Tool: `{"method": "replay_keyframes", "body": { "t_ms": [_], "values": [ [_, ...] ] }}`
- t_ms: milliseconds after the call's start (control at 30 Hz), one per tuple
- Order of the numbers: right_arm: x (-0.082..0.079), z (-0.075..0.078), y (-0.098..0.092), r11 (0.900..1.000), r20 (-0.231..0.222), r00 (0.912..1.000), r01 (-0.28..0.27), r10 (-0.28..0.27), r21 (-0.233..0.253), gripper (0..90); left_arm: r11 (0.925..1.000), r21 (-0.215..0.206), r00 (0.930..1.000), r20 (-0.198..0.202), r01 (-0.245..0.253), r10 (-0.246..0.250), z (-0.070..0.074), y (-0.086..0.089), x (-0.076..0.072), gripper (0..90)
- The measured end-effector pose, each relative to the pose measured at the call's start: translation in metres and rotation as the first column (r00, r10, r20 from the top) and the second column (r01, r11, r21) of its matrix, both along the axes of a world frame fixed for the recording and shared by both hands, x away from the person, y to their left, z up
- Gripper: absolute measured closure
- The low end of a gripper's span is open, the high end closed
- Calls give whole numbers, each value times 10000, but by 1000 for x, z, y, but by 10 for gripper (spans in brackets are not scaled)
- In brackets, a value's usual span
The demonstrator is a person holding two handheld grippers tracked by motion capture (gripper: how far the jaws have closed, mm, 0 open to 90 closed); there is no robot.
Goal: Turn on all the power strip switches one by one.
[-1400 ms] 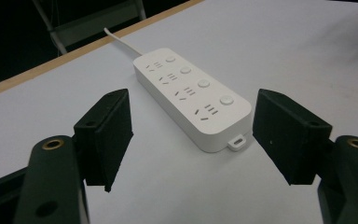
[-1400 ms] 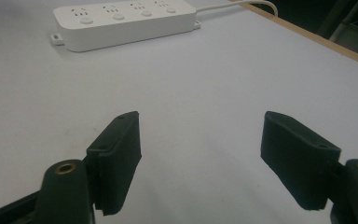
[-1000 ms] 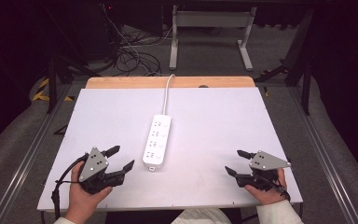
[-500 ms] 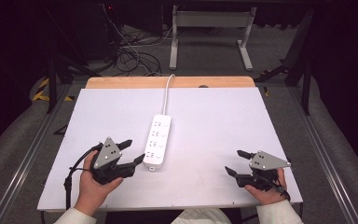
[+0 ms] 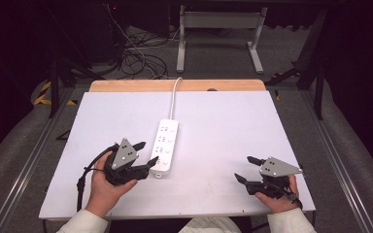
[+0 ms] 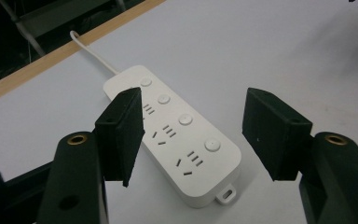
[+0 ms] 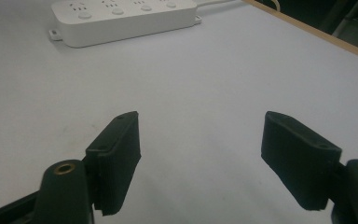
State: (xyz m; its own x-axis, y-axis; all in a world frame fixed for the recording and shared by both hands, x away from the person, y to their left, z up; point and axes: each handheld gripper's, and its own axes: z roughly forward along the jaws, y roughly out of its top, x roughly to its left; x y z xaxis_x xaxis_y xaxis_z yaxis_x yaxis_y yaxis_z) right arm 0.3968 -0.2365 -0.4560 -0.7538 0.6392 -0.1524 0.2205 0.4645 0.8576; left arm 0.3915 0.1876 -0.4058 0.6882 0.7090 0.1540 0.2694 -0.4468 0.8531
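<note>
A white power strip (image 5: 165, 145) with several sockets and round buttons lies lengthwise at the middle of the white table top (image 5: 233, 121). Its white cable (image 5: 175, 94) runs off the far edge. My left gripper (image 5: 146, 152) is open, its tips just left of the strip's near end. In the left gripper view, the strip (image 6: 200, 158) lies between and beyond the jaws of that gripper (image 6: 193, 98), apart from them. My right gripper (image 5: 243, 168) rests open near the front right corner, holding nothing. The right gripper view shows its spread jaws (image 7: 200, 119) over bare table, with the strip (image 7: 121, 16) far off.
A wooden strip (image 5: 126, 86) borders the table's far edge. Beyond it are a metal stand (image 5: 218, 34) and loose dark cables (image 5: 136, 53) on the floor. Metal rails (image 5: 34, 155) run along both sides of the table.
My left gripper has moved right and forward, up to the near end of the power strip. The right gripper has stayed in place.
</note>
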Motion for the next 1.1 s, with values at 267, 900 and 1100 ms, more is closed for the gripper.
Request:
{"method": "replay_keyframes", "body": {
  "t_ms": [267,900,1100],
  "values": [
    [0,0,0,10000,23,10000,-34,34,-9,287,9997,-37,9993,-294,243,-243,0,-10,10,397],
    [0,0,1,9999,3,9999,-109,109,-44,287,9943,-298,9700,-2186,1024,-1065,-3,-16,30,757],
    [0,-1,0,9999,3,9999,-122,122,-46,287,9954,216,9623,-2583,933,-846,-5,-24,38,894]
  ]
}}
